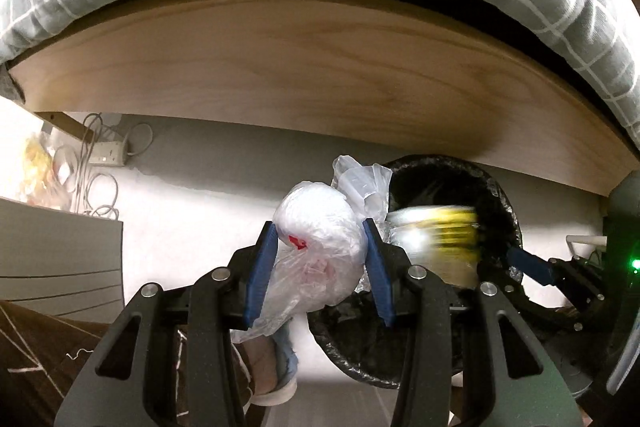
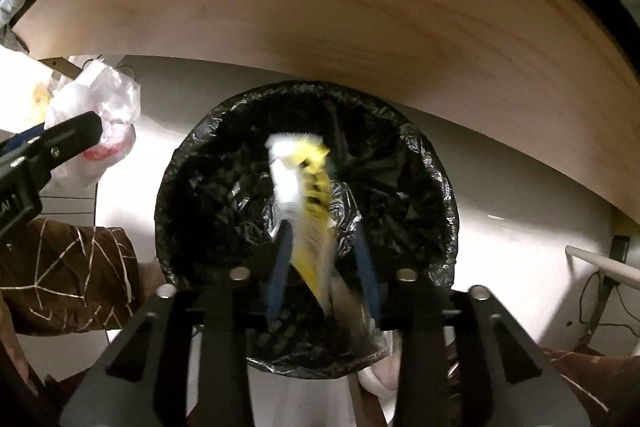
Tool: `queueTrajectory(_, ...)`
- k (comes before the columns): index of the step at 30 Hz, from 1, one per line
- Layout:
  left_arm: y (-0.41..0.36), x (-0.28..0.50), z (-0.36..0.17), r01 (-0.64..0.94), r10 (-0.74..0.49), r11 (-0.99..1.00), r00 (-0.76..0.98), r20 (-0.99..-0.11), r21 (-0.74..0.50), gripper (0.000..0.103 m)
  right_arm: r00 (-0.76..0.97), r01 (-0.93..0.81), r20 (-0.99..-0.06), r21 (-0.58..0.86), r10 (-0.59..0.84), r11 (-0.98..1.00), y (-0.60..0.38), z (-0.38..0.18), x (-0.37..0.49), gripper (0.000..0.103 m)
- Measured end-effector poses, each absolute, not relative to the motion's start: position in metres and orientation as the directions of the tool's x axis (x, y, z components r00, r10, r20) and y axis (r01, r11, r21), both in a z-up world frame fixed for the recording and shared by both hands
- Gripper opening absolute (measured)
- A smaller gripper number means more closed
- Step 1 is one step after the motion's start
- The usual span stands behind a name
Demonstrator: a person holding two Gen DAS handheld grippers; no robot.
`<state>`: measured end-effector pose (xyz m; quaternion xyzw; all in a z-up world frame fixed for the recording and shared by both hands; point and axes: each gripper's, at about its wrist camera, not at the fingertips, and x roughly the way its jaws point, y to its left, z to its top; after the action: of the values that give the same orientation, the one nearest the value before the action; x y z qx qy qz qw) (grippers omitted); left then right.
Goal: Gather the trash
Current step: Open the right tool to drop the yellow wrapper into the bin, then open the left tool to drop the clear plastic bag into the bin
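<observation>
Beside the wooden bed frame (image 1: 320,67), a bin lined with a black bag (image 2: 192,195) stood on the pale floor. Over its mouth the right gripper (image 2: 324,263) pointed down, its blue pads spread apart — a blurred yellow-and-white wrapper (image 2: 308,187) hung between them, gripped by neither. Just left of the bin, the left gripper (image 1: 320,267) was clamped on a crumpled clear plastic bag (image 1: 316,251) — something red showed inside.
</observation>
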<state>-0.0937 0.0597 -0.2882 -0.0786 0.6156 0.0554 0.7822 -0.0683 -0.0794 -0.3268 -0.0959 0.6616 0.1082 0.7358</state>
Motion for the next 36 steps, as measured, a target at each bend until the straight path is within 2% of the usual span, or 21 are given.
queueTrajectory(6, 0.054, -0.094, -0.289, -0.173, -0.017, 0.983, 0.236, -0.972, -0.059, 0.043, 0.160, -0.279, -0.987, -0.032, 0.014, 0.960, -0.085, -0.311, -0.069, 0.074)
queueTrajectory(12, 0.027, -0.088, -0.287, -0.126, -0.037, 0.990, 0.244, -0.969, -0.070, 0.043, 0.261, -0.169, -0.965, -0.041, 0.005, 0.985, -0.124, -0.279, -0.064, 0.091)
queueTrajectory(21, -0.026, -0.080, -0.286, -0.044, -0.061, 0.996, 0.242, -0.968, -0.074, 0.043, 0.352, -0.014, -0.936, 0.001, 0.006, 1.000, -0.188, -0.252, -0.067, 0.095)
queueTrajectory(36, -0.076, -0.076, -0.293, 0.057, -0.054, 0.998, 0.230, -0.972, -0.042, 0.045, 0.358, 0.078, -0.934, 0.016, -0.013, 0.997, -0.226, -0.254, -0.069, 0.095)
